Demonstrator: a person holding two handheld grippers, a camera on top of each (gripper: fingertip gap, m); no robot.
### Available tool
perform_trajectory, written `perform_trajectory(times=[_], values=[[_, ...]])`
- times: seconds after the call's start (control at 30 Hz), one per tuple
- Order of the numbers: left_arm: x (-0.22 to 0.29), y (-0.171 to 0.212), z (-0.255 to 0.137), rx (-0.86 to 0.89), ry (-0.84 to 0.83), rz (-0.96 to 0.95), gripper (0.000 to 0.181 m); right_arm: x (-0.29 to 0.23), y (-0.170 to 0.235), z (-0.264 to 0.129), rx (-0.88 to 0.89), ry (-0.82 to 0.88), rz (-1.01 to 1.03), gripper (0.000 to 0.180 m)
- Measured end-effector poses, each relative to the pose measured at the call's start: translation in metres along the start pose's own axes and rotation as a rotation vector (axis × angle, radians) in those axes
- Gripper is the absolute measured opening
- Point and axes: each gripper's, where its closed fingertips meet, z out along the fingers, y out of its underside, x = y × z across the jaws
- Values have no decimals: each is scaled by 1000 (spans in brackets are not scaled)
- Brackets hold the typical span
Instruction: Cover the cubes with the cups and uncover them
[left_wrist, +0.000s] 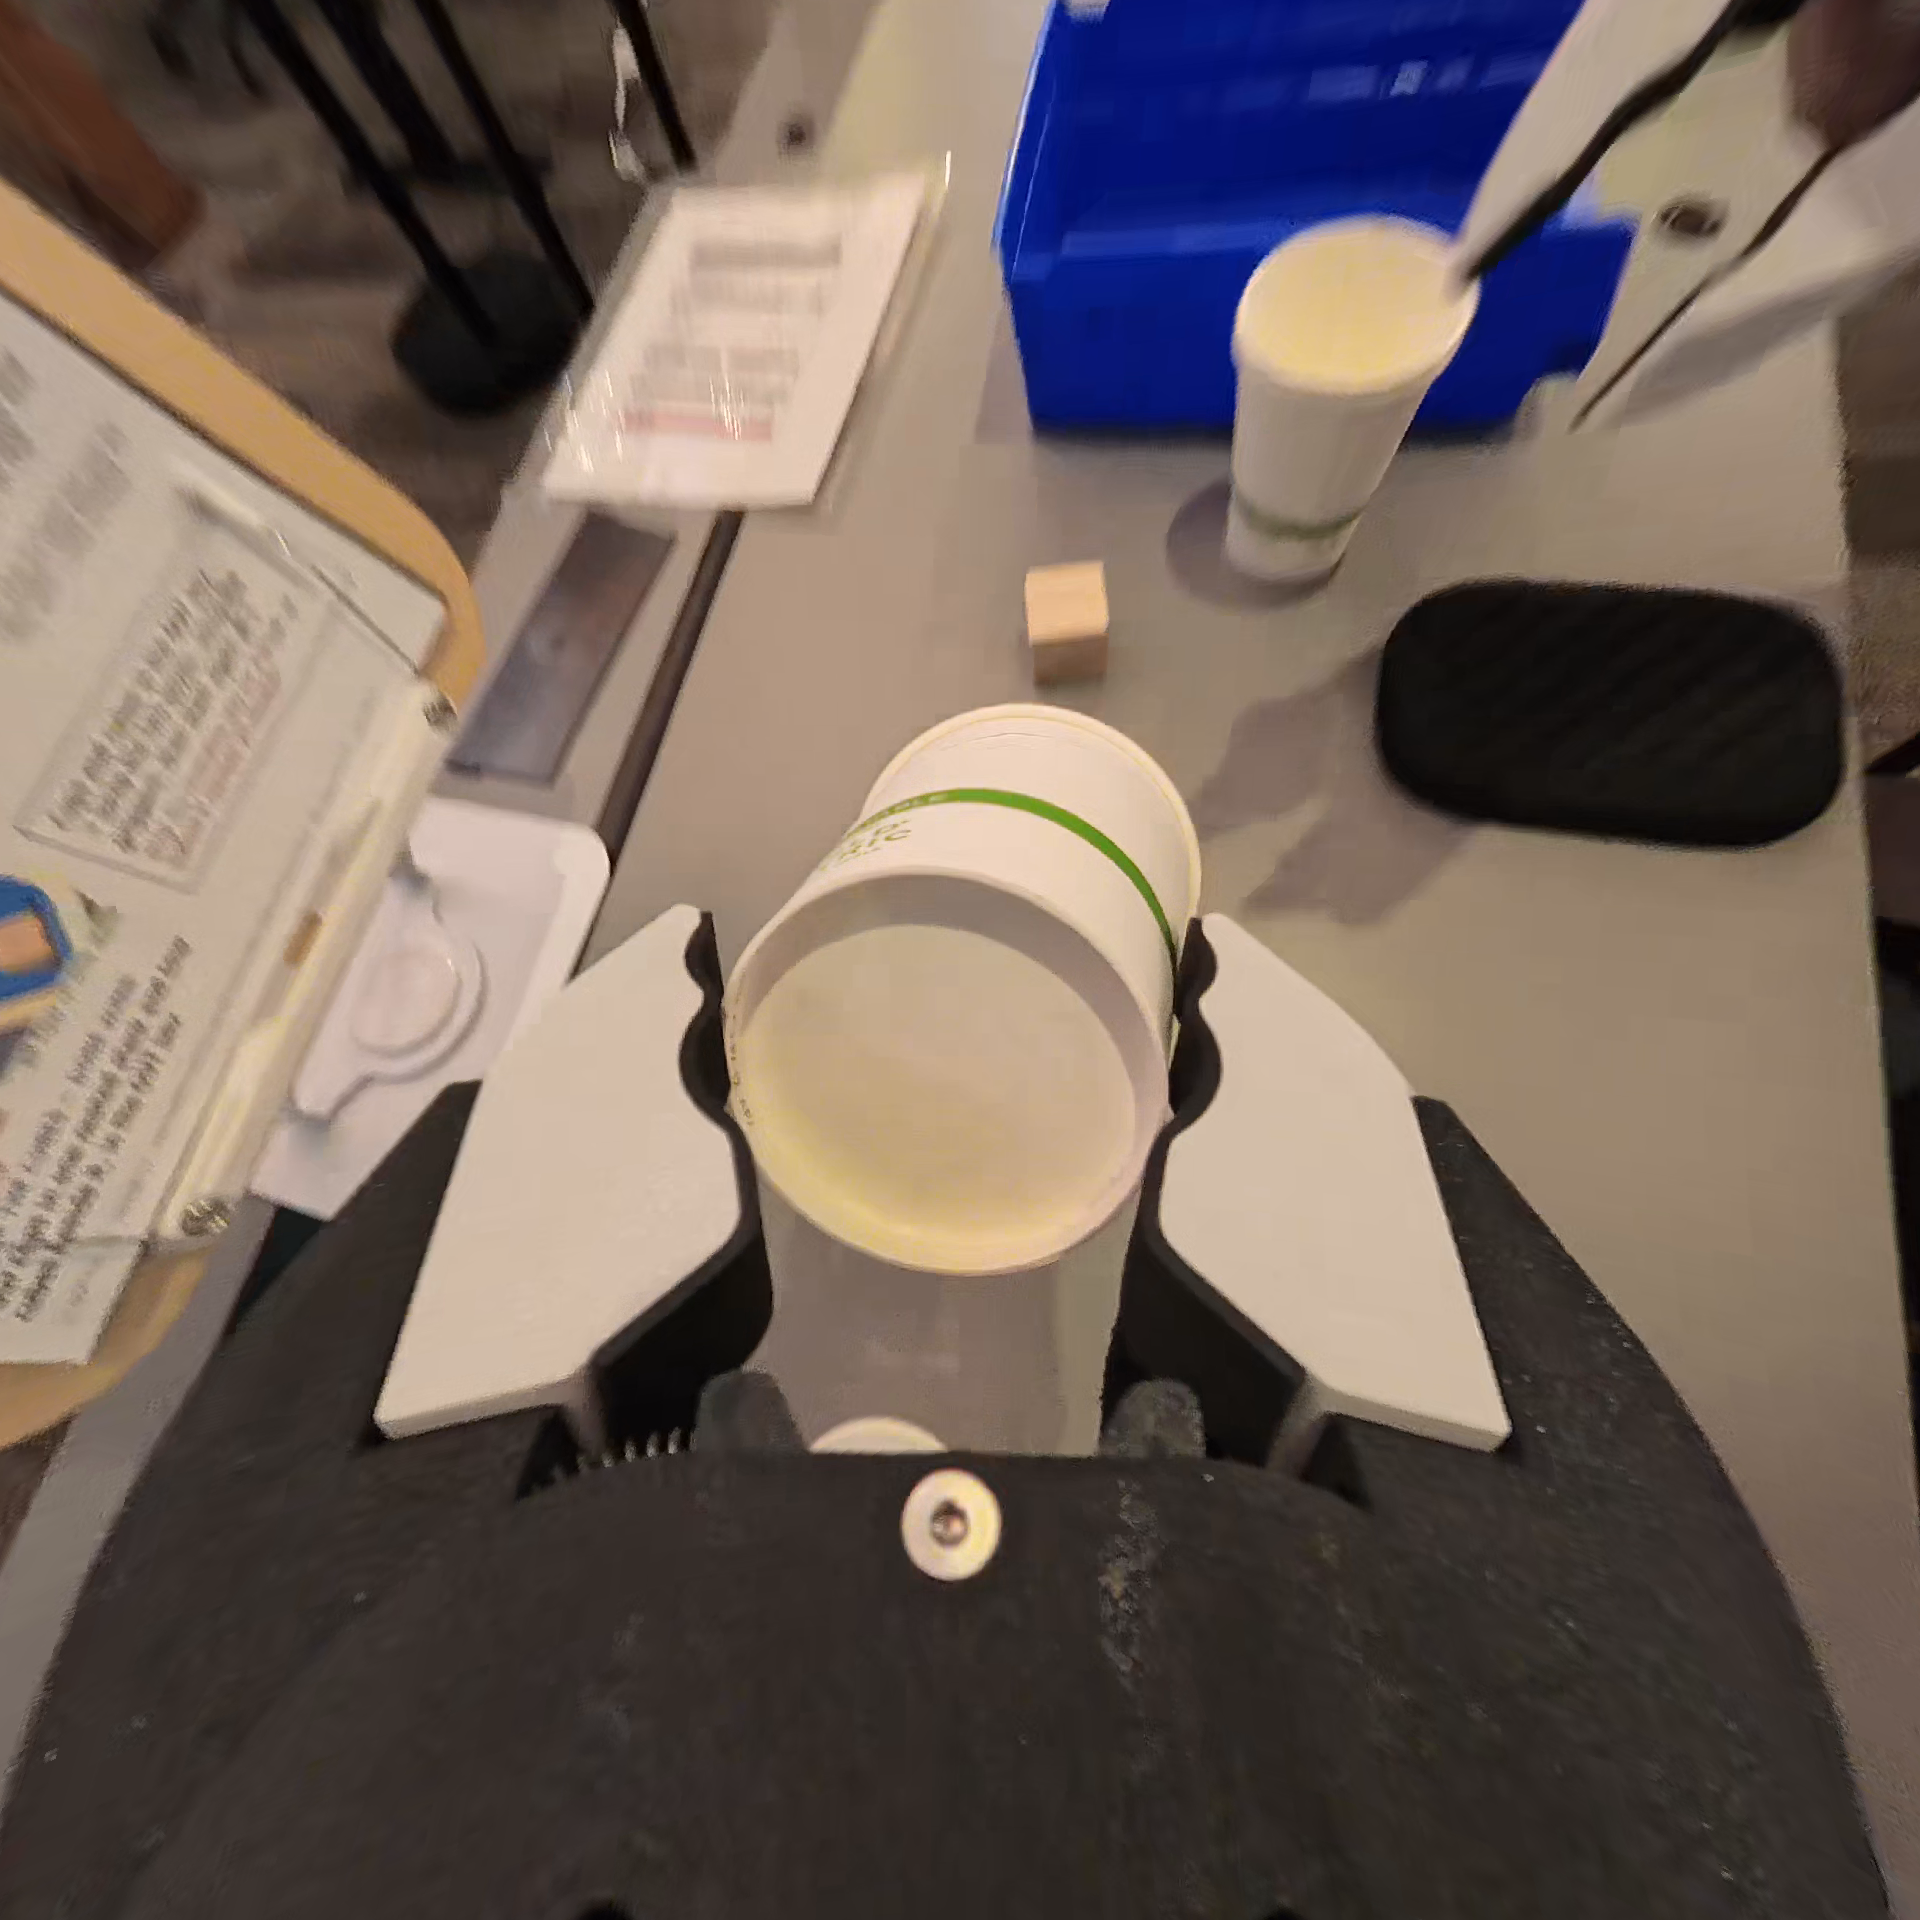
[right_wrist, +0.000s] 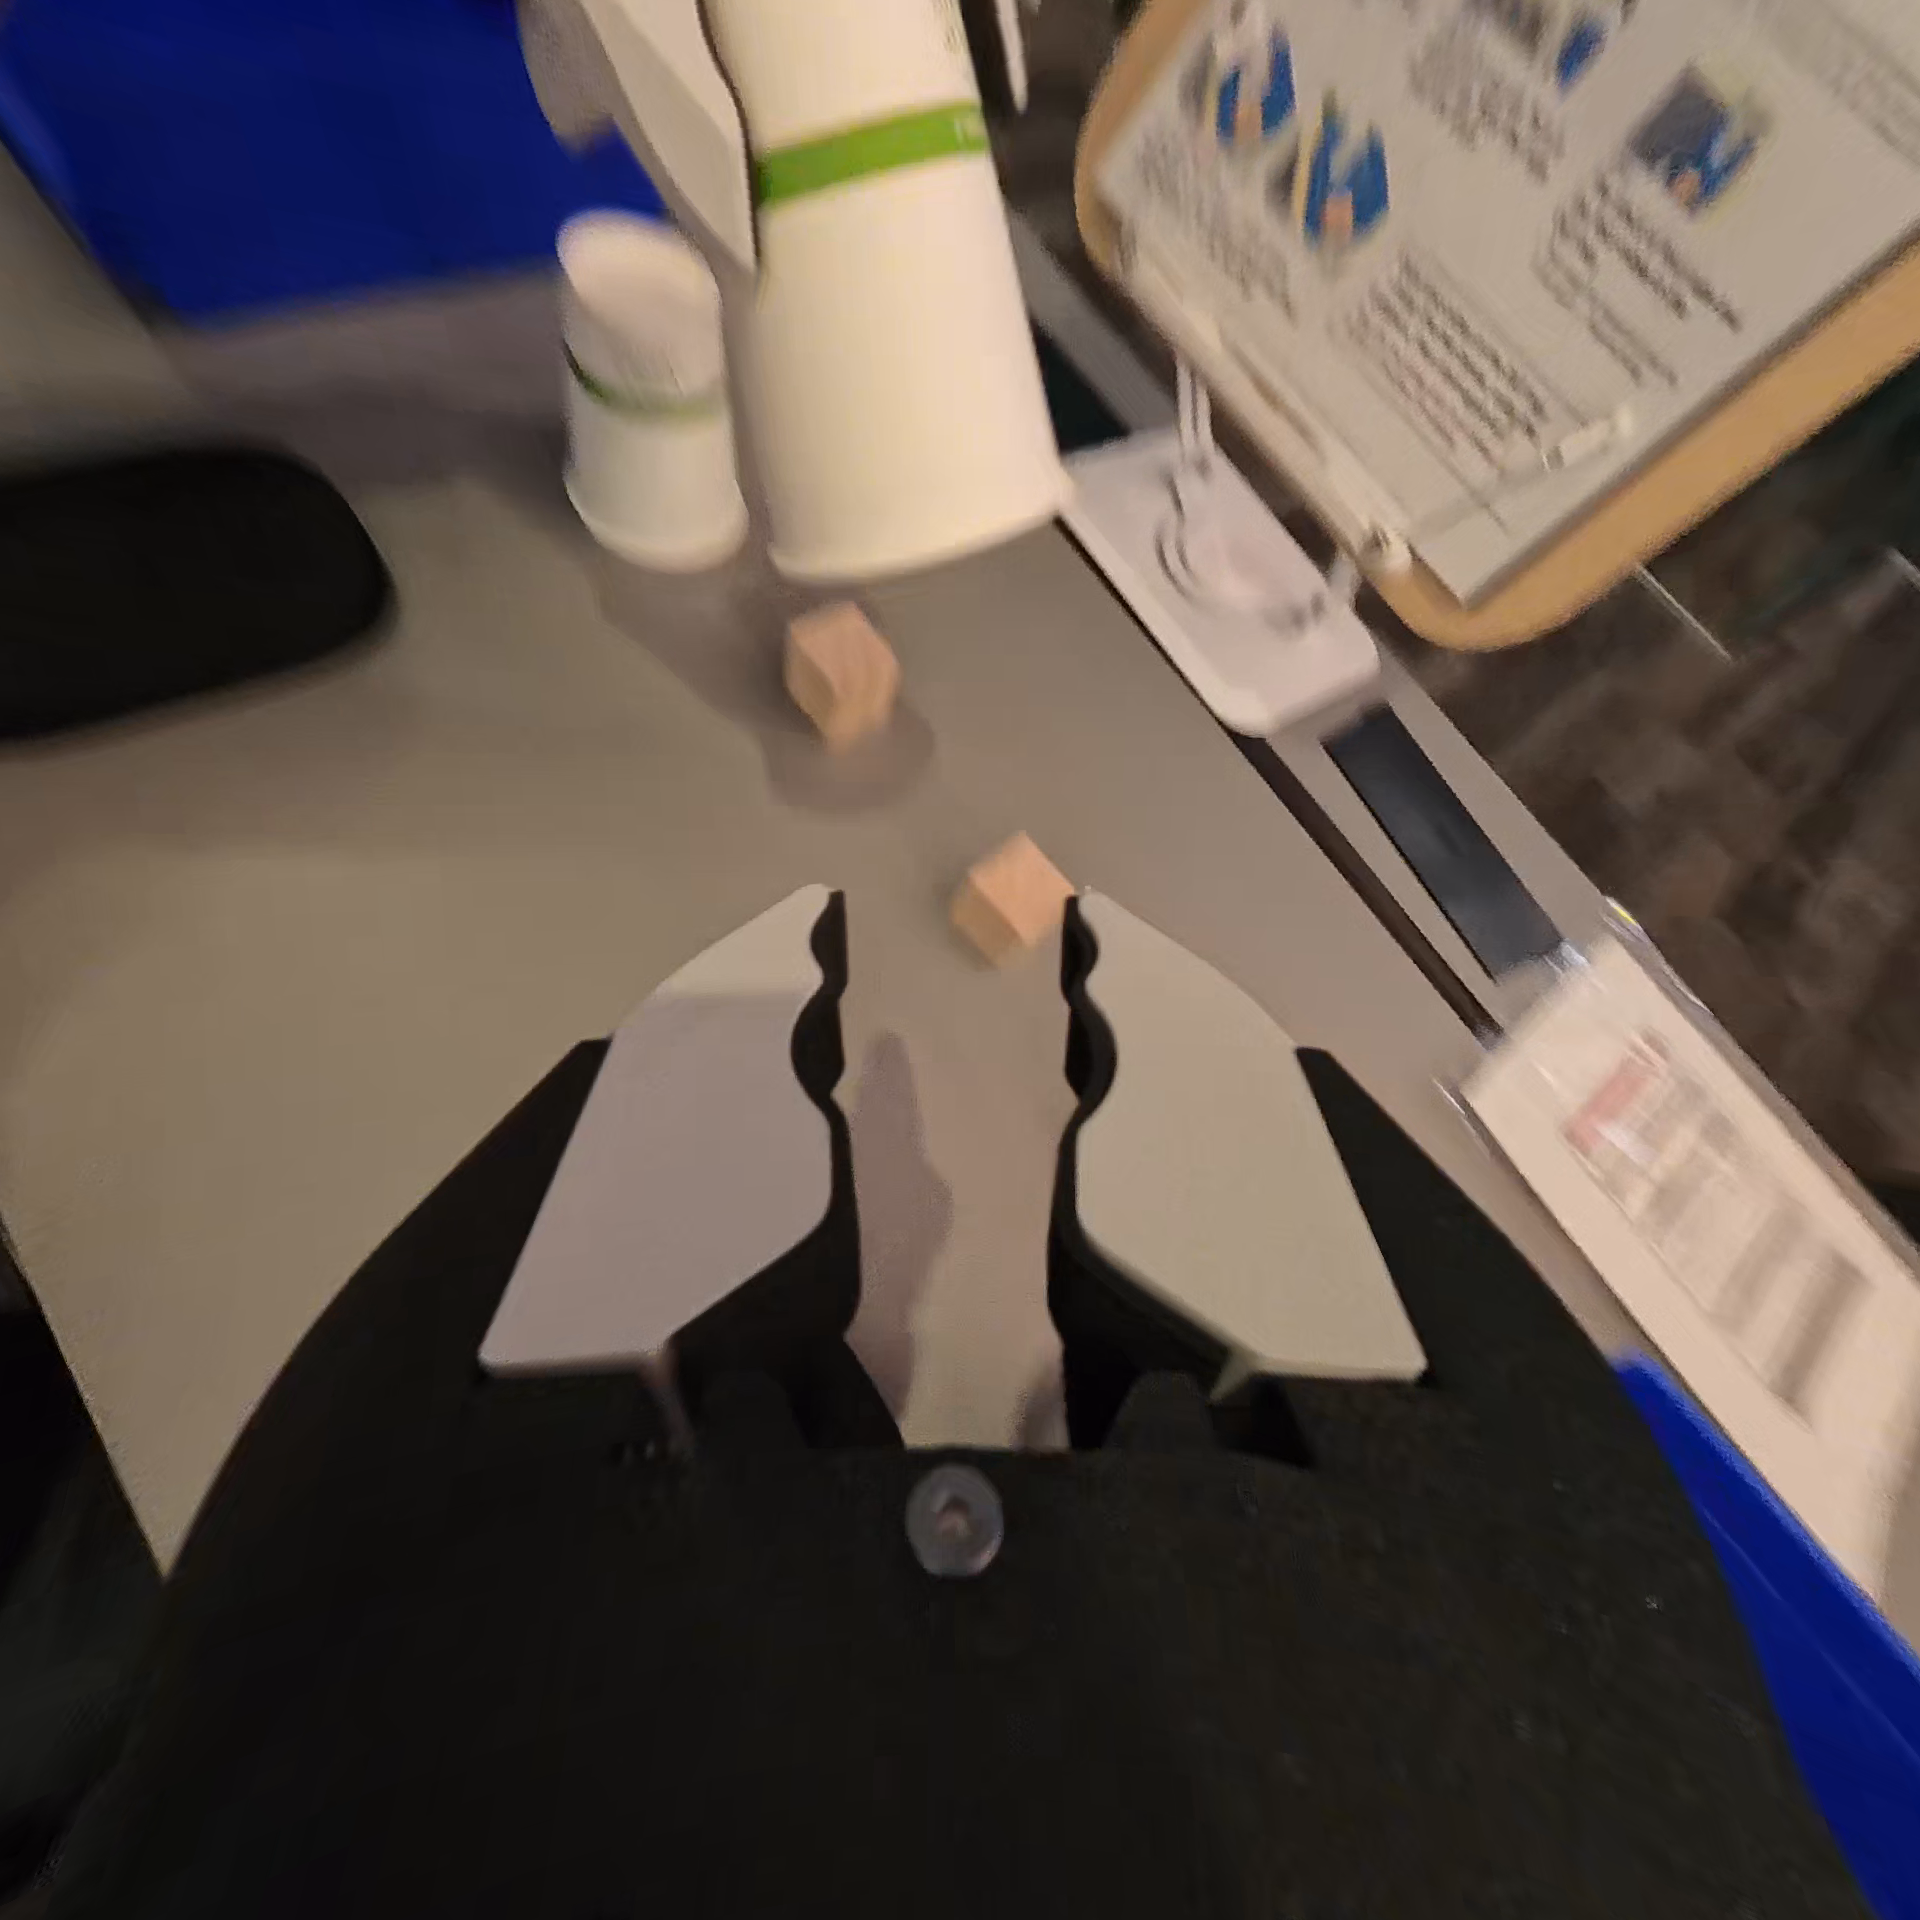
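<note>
My left gripper (left_wrist: 951, 1023) clamps an upside-down white paper cup with a green band (left_wrist: 966, 997), held above the grey table (left_wrist: 1558, 1039) over a bare wooden cube (right_wrist: 840, 670). My right gripper (right_wrist: 954, 920) is parted and empty, just beside a second cube (right_wrist: 1008, 902). Another inverted cup (left_wrist: 1325, 416) stands near the blue bin (left_wrist: 1195, 208).
</note>
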Motion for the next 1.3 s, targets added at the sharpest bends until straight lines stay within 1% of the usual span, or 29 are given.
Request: perform_trajectory(times=[0.03, 0.07, 0.17, 0.27, 0.37, 0.47, 0.53, 0.63, 0.73, 0.8, 0.83, 0.9, 0.93, 0.97, 1.03, 1.17, 1.23, 1.3], values=[[6, -12, -8, 47, 6, 14, 83, -7, -13, 8, 81, -37, 41, 44], [12, -22, -15, 88, 11, 25, 83, -11, -24, 16, 158, -68, 81, 45], [25, -44, -32, 166, 12, 63, 83, -22, -50, 30, 342, -201, 210, 45], [38, -59, -40, 227, 30, 86, 83, -35, -77, 29, 533, -370, 294, 44], [49, -67, -41, 282, 75, 92, 83, -38, -94, 24, 671, -458, 355, 40], [52, -66, -34, 294, 85, 90, 84, -47, -102, 13, 763, -564, 343, 8], [52, -63, -29, 294, 91, 77, 84, -49, -101, 7, 782, -607, 347, 0], [51, -57, -26, 287, 90, 78, 93, -44, -93, 4, 737, -575, 337, 0], [46, -46, -27, 254, 70, 69, 97, -35, -82, -11, 623, -496, 271, 0], [38, -33, -28, 210, 33, 66, 96, -18, -65, -24, 443, -361, 188, 0], [34, -25, -29, 181, 10, 69, 96, -4, -51, -31, 305, -273, 139, 0], [26, -9, -30, 118, -33, 78, 95, 28, -9, -50, -47, -81, 33, 0], [23, -2, -30, 93, -52, 80, 95, 42, 13, -63, -216, -20, -14, 0], [21, 4, -30, 71, -63, 80, 94, 51, 34, -76, -376, 7, -42, 0], [18, 12, -30, 45, -74, 77, 94, 59, 66, -97, -613, -7, -35, 0], [18, 15, -27, 39, -72, 71, 93, 69, 109, -105, -862, -22, 20, 0], [20, 16, -26, 35, -69, 71, 93, 69, 127, -100, -931, -36, 30, 0], [21, 19, -25, 24, -71, 74, 93, 65, 140, -89, -937, -73, 45, 0]])
